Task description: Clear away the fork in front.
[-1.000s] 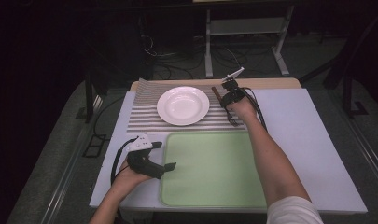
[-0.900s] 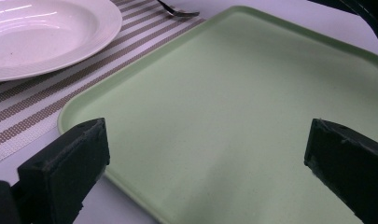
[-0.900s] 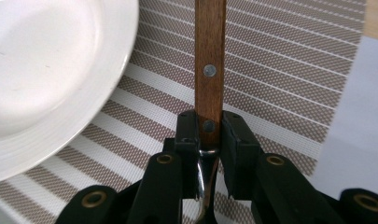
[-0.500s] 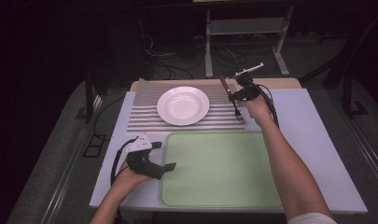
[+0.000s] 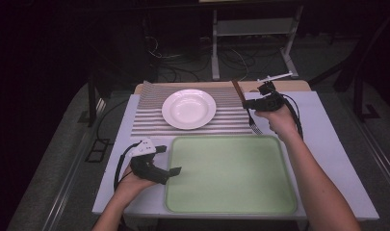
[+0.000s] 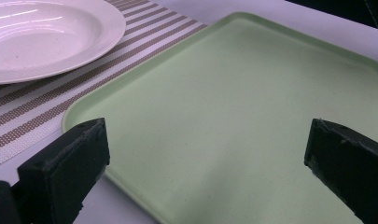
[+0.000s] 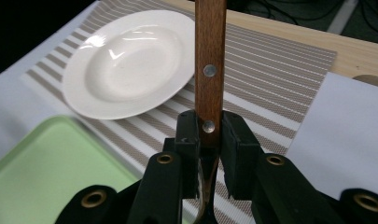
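The right gripper [image 5: 254, 103], right of centre in the high view, clamps a wooden-handled fork [image 7: 209, 70] lifted above the striped placemat [image 5: 149, 122]. The white plate [image 5: 188, 109] and green tray [image 5: 231, 173] sit bare, so placing seemingly remains. The left gripper [image 6: 205, 154] rests open at the tray's edge.

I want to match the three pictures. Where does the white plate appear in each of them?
High view: the plate lies at upper centre on the striped mat, beyond the green tray.
Left gripper view: the plate is at the top left corner, partly cut off.
Right gripper view: the plate is at upper left, behind the fork's wooden handle.
Shared landmark: the striped mat under the plate.
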Available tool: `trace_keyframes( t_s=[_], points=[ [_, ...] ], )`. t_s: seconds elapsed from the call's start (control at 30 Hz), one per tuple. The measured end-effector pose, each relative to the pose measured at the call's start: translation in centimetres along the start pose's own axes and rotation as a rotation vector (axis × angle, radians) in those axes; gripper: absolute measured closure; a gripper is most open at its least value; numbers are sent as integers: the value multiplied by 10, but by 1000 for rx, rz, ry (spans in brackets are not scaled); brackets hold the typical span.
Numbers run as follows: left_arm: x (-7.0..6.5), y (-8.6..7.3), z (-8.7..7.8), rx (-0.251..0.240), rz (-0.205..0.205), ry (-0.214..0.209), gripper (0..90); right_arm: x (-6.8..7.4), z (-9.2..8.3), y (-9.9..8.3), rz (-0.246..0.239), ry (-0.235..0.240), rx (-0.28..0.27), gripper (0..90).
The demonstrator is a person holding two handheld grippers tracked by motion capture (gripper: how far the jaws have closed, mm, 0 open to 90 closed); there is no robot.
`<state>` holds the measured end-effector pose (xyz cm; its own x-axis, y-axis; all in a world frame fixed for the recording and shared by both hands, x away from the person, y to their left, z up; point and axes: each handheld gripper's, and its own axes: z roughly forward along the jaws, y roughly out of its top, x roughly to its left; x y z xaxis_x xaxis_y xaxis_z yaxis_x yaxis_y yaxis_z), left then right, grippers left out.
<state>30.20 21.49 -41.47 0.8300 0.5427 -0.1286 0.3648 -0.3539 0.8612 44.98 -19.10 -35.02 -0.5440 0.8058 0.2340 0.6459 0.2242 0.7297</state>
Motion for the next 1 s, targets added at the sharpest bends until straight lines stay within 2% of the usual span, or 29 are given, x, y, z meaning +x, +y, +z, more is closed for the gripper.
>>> trace_keyframes(
  t_s=[0.1, 0.23, 0.4, 0.5, 0.7, 1.0],
  points=[
    [0, 0, 0, -2, -2, 3, 0, 2, -5, -6, -2, 20, -10, 768],
    [-1, 0, 0, 0, 1, 8, 0, 5, -18, -24, -14, 50, -37, 768],
    [-2, 0, 2, 0, -1, 0, 0, 5, -26, -38, -7, 77, -51, 768],
    [-2, 1, 3, 4, 0, 6, 0, 8, -35, -48, -25, 93, -61, 768],
    [-4, 1, 4, 3, 0, 8, 0, 18, -45, -66, -65, 106, -57, 768],
    [-7, 2, 4, 5, 6, 12, 0, 33, -52, -85, -88, 140, -69, 768]
  ],
)
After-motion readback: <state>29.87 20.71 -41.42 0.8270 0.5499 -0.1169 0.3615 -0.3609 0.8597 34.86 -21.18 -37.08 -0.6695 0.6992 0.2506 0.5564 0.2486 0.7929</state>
